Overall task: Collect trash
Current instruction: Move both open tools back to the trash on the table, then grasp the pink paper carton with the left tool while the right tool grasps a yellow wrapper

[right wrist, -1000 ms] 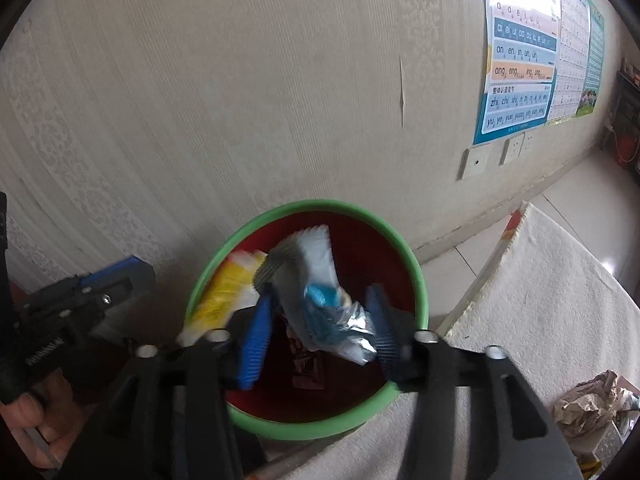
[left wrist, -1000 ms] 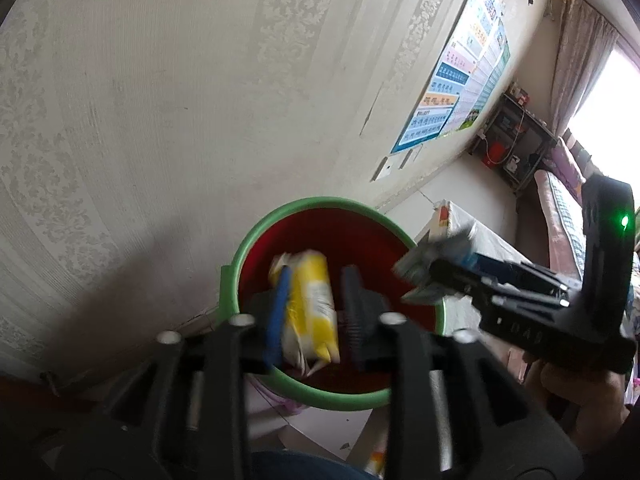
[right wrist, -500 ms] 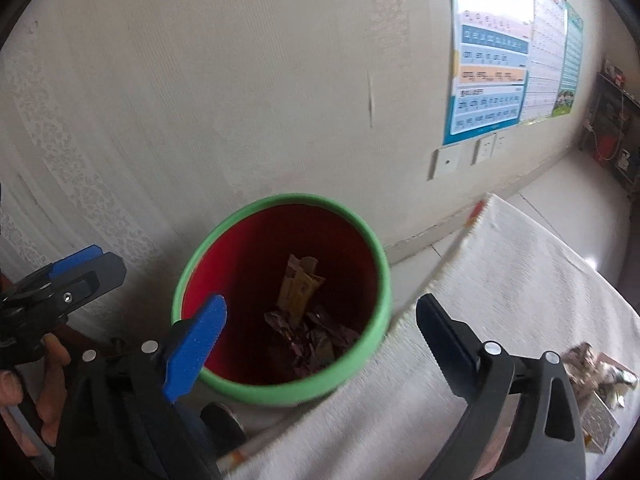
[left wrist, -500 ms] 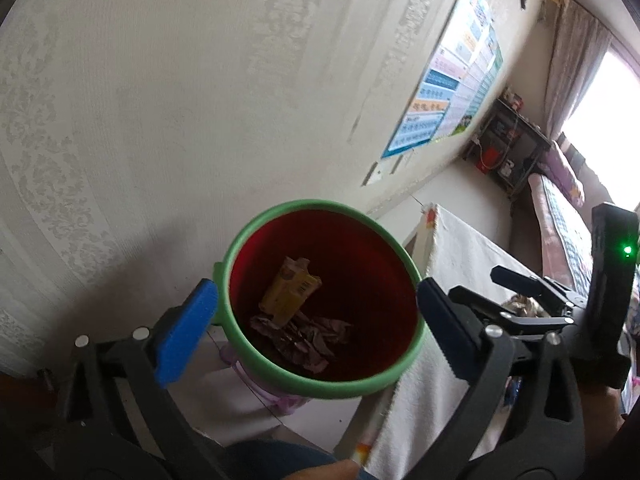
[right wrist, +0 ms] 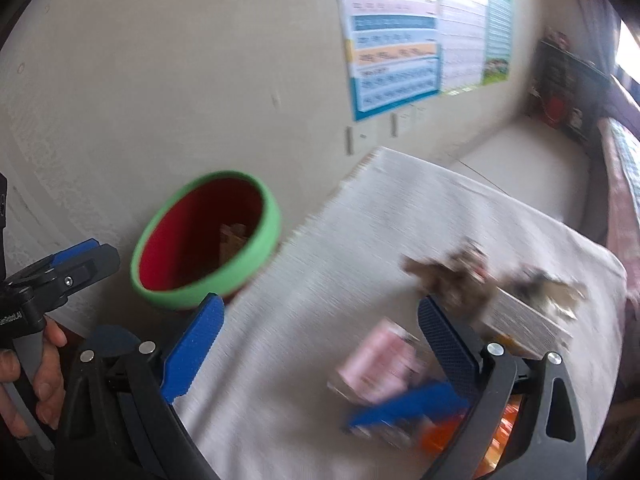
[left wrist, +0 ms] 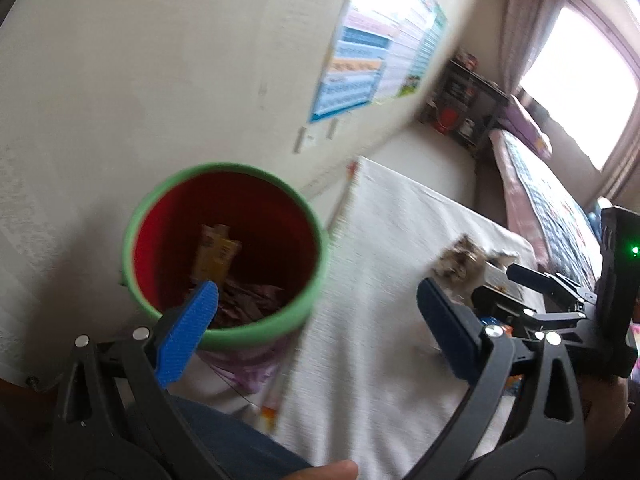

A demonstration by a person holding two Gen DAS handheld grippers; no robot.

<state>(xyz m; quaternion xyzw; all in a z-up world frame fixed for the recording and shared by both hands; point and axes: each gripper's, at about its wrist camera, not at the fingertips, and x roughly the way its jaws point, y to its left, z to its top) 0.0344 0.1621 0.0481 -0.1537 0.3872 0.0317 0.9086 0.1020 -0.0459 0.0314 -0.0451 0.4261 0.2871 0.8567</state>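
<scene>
A white cloth-covered table (left wrist: 392, 264) stands against a pale patterned wall (left wrist: 160, 60) that carries bright lettered posters (right wrist: 394, 36); far right are a dark shelf unit (left wrist: 468, 108) and a curtained window (left wrist: 576, 84). At the table's left edge stands the round bin with a green rim and red inside (left wrist: 224, 248), already holding a yellow packet (left wrist: 214, 254) and dark crumpled wrappers (left wrist: 248, 300). The left wrist view looks straight down into the bin and shows a purple plastic bag (left wrist: 252, 368) under it, plus a blurred crumpled brownish paper wad (left wrist: 460, 264) on the cloth. Only the right wrist view shows the rest of the litter on the near right of the table: a pink packet (right wrist: 380, 364), a flat blue wrapper (right wrist: 404, 404), orange packaging (right wrist: 496, 436), a white box (right wrist: 524, 320) and a second crumpled wad (right wrist: 548, 288); all are smeared by motion. The left gripper (left wrist: 316, 324) tilts downward with its blue pads spread fully wide and nothing between them, one pad over the bin's near rim. The right gripper (right wrist: 320, 340) also tilts downward, gaping wide and holding nothing, above the cloth between bin and litter. A hand (right wrist: 36, 368) grips the left tool's handle at the far left of the right view.
</scene>
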